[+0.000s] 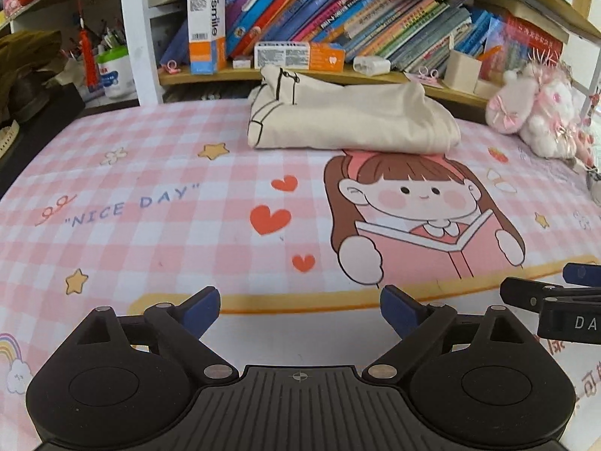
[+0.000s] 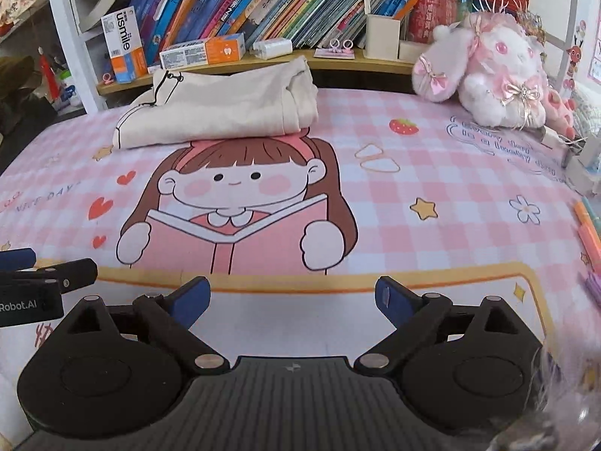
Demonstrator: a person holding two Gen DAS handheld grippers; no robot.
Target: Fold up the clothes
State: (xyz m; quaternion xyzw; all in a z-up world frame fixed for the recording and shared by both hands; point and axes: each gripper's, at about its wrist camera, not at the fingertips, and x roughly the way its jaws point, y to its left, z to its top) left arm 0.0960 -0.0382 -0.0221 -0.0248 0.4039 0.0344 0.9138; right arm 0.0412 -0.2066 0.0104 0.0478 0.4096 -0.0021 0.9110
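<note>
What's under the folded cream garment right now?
The garment lies on the pink checked mat, covering the top of the printed girl's bow. Whatever else lies beneath it is hidden.

The folded cream garment [image 1: 349, 116] lies at the far edge of the pink checked mat [image 1: 150, 188], covering the top of the printed girl's head [image 1: 409, 188]. In the left wrist view the other gripper [image 1: 556, 300] is cut off by the right edge. The plush toy [image 2: 488, 75] hides the shelf behind it at the far right corner.
</note>
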